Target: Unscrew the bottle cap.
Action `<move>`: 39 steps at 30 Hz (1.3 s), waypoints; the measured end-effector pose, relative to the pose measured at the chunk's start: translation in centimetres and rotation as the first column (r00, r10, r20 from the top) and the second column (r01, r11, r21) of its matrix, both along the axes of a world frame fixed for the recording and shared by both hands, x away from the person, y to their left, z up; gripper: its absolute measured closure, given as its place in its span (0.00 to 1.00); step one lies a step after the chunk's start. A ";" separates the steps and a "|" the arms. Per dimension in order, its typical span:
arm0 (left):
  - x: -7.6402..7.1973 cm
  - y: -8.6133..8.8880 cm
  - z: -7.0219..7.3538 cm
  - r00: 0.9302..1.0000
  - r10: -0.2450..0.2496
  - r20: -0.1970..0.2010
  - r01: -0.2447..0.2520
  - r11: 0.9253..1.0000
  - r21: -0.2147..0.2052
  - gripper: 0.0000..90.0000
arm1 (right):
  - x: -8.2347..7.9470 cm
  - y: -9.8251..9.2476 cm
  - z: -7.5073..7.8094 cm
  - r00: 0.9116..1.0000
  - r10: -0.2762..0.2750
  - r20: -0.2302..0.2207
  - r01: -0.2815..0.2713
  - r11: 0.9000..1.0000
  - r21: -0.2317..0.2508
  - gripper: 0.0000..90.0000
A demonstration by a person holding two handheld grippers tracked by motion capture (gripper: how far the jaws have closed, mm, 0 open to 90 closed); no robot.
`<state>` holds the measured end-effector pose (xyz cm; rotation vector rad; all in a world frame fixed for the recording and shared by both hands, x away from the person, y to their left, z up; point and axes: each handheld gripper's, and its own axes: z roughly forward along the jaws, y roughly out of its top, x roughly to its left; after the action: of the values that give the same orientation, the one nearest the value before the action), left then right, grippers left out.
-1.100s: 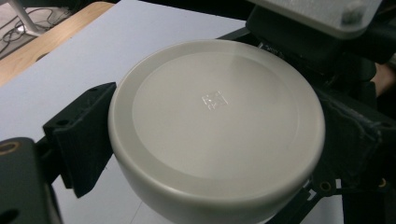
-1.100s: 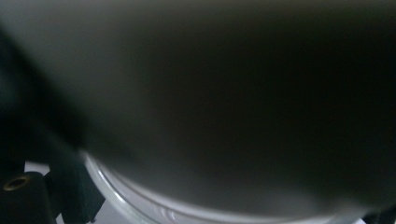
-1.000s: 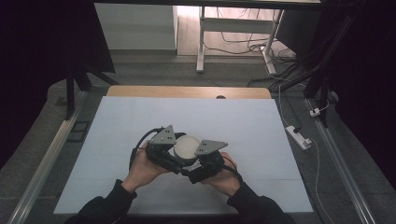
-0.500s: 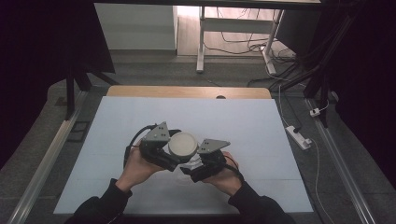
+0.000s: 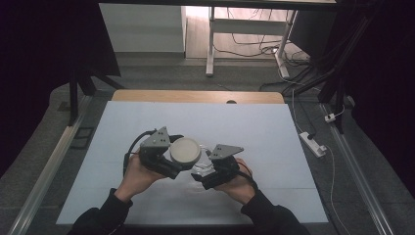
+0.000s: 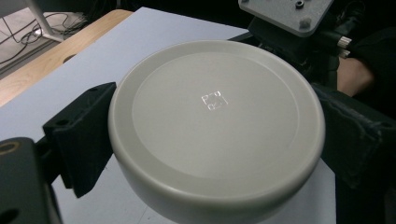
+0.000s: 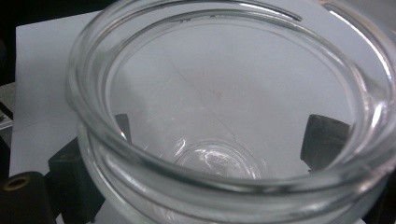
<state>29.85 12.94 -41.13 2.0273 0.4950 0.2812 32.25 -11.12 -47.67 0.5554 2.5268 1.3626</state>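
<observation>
A round off-white lid (image 6: 217, 121) sits clamped between the two black jaws of my left gripper (image 5: 182, 157), with one jaw on each side of its rim. In the high view the lid (image 5: 185, 151) is held over the near middle of the table. Just to its right, my right gripper (image 5: 205, 169) is shut on a clear glass jar (image 5: 201, 167). The jar (image 7: 224, 116) is open at the top and empty, with a jaw pressed against each side of its wall. Lid and jar are apart, the lid up and to the left of the jar's mouth.
A pale blue mat (image 5: 274, 132) covers the table, with a bare wooden strip (image 5: 195, 96) along the far edge. A power strip (image 5: 313, 144) and cables lie on the floor to the right. A metal rail (image 5: 54, 161) runs down the left side.
The left gripper has carried the lid a little up and to the left, away from the jar. The right gripper and jar have stayed nearly in place.
</observation>
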 end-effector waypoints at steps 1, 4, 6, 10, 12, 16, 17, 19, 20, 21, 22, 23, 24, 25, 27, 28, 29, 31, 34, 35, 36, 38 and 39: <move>-0.1 0.1 0.0 1.000 0.002 0.000 -0.002 1.000 -0.002 0.09 | 0.0 0.0 0.0 1.000 -0.002 -0.001 0.002 1.000 0.000 0.07; -0.2 0.5 0.0 1.000 0.007 0.001 -0.007 1.000 -0.005 0.09 | 0.0 -0.1 0.0 1.000 -0.003 0.002 0.003 1.000 0.001 0.07; -0.4 0.7 -0.1 1.000 0.009 0.000 -0.009 1.000 -0.010 0.09 | 0.1 -0.1 0.1 1.000 -0.004 0.003 0.004 1.000 0.001 0.07; -0.8 1.1 -0.4 1.000 0.008 0.000 -0.008 1.000 -0.006 0.09 | 0.2 -0.3 0.2 1.000 -0.008 0.003 0.008 1.000 0.006 0.07; -0.9 1.3 -0.6 1.000 0.010 -0.004 -0.010 1.000 -0.007 0.09 | 0.2 -0.4 0.3 1.000 -0.013 0.002 0.013 1.000 0.007 0.07; -1.3 1.7 -0.9 1.000 0.006 -0.007 -0.006 1.000 -0.018 0.09 | 0.4 -0.6 0.3 1.000 -0.018 0.000 0.018 1.000 0.014 0.07; -1.4 1.8 -1.0 1.000 0.005 -0.010 -0.005 1.000 -0.023 0.09 | 0.5 -0.6 0.3 1.000 -0.018 0.000 0.018 1.000 0.014 0.07; -1.6 1.9 -1.3 1.000 -0.001 -0.017 0.001 1.000 -0.028 0.09 | 0.5 -0.7 0.4 1.000 -0.021 0.004 0.021 1.000 0.016 0.07; -1.7 1.9 -1.5 1.000 -0.004 -0.020 0.003 1.000 -0.028 0.09 | 0.6 -0.7 0.4 1.000 -0.022 0.004 0.022 1.000 0.017 0.07; -1.8 1.9 -1.7 1.000 -0.008 -0.021 0.007 1.000 -0.026 0.09 | 0.6 -0.8 0.4 1.000 -0.024 0.005 0.024 1.000 0.016 0.07; -1.9 1.8 -1.9 1.000 -0.011 -0.021 0.011 1.000 -0.023 0.09 | 0.6 -0.8 0.4 1.000 -0.026 0.007 0.026 1.000 0.016 0.07; -2.0 1.8 -2.1 1.000 -0.014 -0.020 0.014 1.000 -0.022 0.09 | 0.7 -0.8 0.5 1.000 -0.030 0.009 0.030 0.999 0.014 0.07; -2.2 1.8 -2.3 1.000 -0.017 -0.024 0.016 1.000 -0.025 0.09 | 0.7 -0.9 0.5 0.999 -0.031 0.009 0.031 0.999 0.014 0.07; -2.3 1.8 -2.4 0.999 -0.022 -0.027 0.021 0.999 -0.028 0.09 | 0.8 -0.9 0.5 0.999 -0.034 0.008 0.034 0.999 0.017 0.07; -2.5 1.7 -2.7 0.999 -0.027 -0.027 0.026 0.999 -0.028 0.09 | 1.0 -1.1 0.6 0.999 -0.039 0.010 0.039 0.999 0.017 0.07; -2.6 1.6 -2.8 0.999 -0.031 -0.028 0.030 0.999 -0.031 0.09 | 1.1 -1.1 0.6 0.999 -0.042 0.011 0.041 0.999 0.017 0.07; -2.7 1.5 -2.9 0.999 -0.035 -0.027 0.034 0.999 -0.035 0.09 | 1.2 -1.2 0.6 0.999 -0.044 0.012 0.044 0.999 0.016 0.07; -2.9 1.4 -3.1 0.999 -0.041 -0.028 0.040 0.999 -0.036 0.09 | 1.4 -1.3 0.7 0.999 -0.050 0.012 0.049 0.999 0.016 0.07; -3.1 1.1 -3.5 0.998 -0.052 -0.030 0.051 0.998 -0.038 0.09 | 1.7 -1.4 0.8 0.998 -0.058 0.015 0.058 0.998 0.017 0.07; -3.1 1.0 -3.6 0.998 -0.054 -0.032 0.053 0.998 -0.038 0.09 | 1.8 -1.5 0.9 0.998 -0.063 0.016 0.063 0.998 0.017 0.07; -3.2 0.9 -3.8 0.998 -0.057 -0.034 0.056 0.998 -0.038 0.09 | 1.9 -1.5 0.9 0.998 -0.065 0.015 0.065 0.998 0.020 0.07; -3.2 0.7 -4.0 0.997 -0.062 -0.037 0.061 0.997 -0.037 0.09 | 2.2 -1.5 1.0 0.997 -0.074 0.016 0.073 0.997 0.017 0.07; -3.2 0.6 -4.2 0.997 -0.065 -0.039 0.064 0.997 -0.035 0.09 | 2.4 -1.5 1.0 0.997 -0.075 0.017 0.075 0.997 0.017 0.07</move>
<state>26.66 13.58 -45.30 2.0152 0.4556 0.1923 34.63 -12.65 -46.65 0.6314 2.4567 1.3570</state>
